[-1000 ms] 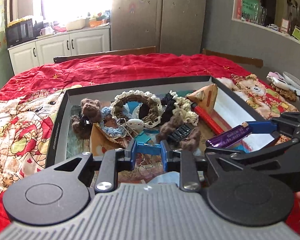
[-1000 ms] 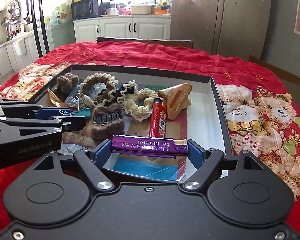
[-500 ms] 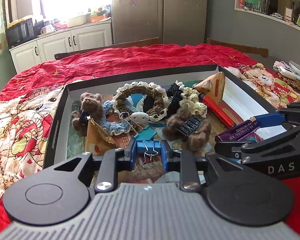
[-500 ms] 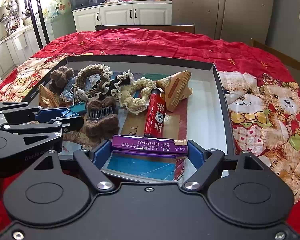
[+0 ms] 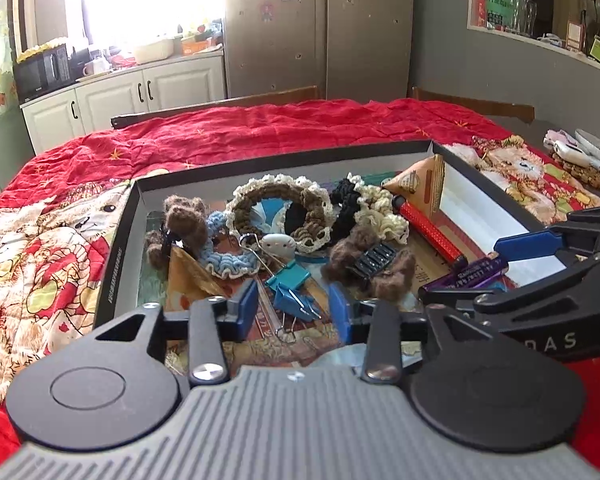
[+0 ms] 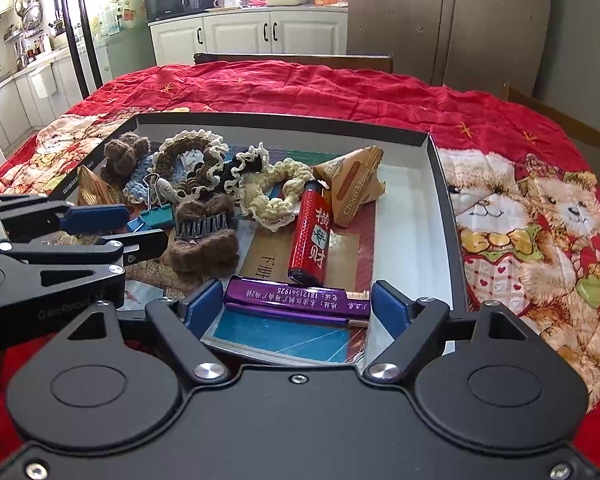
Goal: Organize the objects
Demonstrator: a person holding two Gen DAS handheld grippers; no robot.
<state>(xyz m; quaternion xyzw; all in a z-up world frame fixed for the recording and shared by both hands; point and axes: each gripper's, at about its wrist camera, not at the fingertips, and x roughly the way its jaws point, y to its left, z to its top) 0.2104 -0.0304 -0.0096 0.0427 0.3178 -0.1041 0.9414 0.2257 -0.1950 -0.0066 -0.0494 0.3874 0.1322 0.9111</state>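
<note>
2 blue pads of the left gripper (image 5: pixel 293 309) stand spread apart in the left wrist view, with nothing pinched between them. Just past them, a teal binder clip (image 5: pixel 290 286) lies on the floor of the black box (image 5: pixel 118 256), its wire handles sticking out. Behind the clip sit a small white clip with a face (image 5: pixel 277 245), a blue crochet scrunchie (image 5: pixel 226 258), a brown ring scrunchie with a cream edge (image 5: pixel 278 208) and a fuzzy brown hair claw (image 5: pixel 374 262). A red lighter (image 5: pixel 430 232) lies at a slant toward the right wall of the box. On the right, the right gripper (image 5: pixel 496 258) reaches in from the side — a purple lighter (image 5: pixel 466 276) sits between its pads.

1 purple lighter (image 6: pixel 296 298) lies flat across the right wrist view, inside the near end of the box (image 6: pixel 440 200). The right gripper (image 6: pixel 298 310) has a pad at each end of it, but I cannot tell if they pinch it or just sit beside it. The red lighter (image 6: pixel 310 236) stands just behind, and a tan triangle packet (image 6: pixel 352 188) leans near the red lighter's far end. The left gripper (image 6: pixel 116 228) comes in from the left, jaws apart. The box rests on a red bear blanket (image 6: pixel 520 216) — it covers the bench.
</note>
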